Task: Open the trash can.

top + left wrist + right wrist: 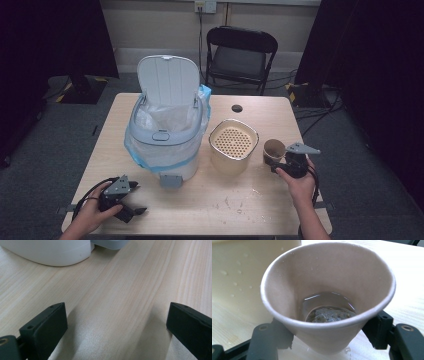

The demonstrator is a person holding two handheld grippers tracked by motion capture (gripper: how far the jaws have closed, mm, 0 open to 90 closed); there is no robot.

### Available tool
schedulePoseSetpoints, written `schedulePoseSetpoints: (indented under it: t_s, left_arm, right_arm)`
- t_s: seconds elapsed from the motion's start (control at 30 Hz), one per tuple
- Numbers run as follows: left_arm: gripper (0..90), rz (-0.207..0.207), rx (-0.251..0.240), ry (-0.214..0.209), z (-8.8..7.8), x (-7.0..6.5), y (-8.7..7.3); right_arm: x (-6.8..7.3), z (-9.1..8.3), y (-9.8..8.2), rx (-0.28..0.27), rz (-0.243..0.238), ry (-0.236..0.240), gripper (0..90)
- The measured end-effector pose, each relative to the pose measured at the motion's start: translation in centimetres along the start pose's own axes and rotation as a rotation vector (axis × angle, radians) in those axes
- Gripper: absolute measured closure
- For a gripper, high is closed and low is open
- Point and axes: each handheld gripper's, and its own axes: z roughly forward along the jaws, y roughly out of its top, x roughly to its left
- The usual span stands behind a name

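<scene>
A brown paper cup [273,150] stands at the right of the table, and my right gripper [278,161] is shut on it low on its wall. In the right gripper view the cup [327,290] sits between the two black jaws of my right gripper [329,340]. It holds a little clear liquid over dark wet dregs [328,313]. My left gripper [139,199] rests near the front left corner with its jaws open and nothing between them. In the left gripper view the jaws of my left gripper [116,325] stand wide over bare wood.
A white pedal bin [167,135] with its lid up and a blue-edged liner stands left of centre; its base [50,252] is just ahead of the left jaws. A beige container with a perforated insert [233,145] stands beside the cup. Water drops [240,202] lie on the front of the table [210,200]. A black folding chair [240,55] stands behind.
</scene>
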Motion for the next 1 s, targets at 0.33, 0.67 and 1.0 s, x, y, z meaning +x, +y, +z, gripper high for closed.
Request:
schedulePoseSetpoints:
  t_s: [0.33,0.67,1.0]
  left_arm:
    - [2.6,-0.001,0.0,-0.001,0.0,0.0,0.0]
    - [2.3,0.002,0.001,0.0,0.0,0.0,0.0]
    - [2.3,0.002,0.001,0.001,0.0,0.0,0.0]
  right_arm:
    - [-0.4,0.2,1.9,-0.003,-0.008,-0.007,34.9]
    - [-0.9,0.8,3.1,-0.008,0.004,-0.013,35.2]
    - [-1.4,1.4,5.0,-0.014,-0.024,-0.027,35.4]
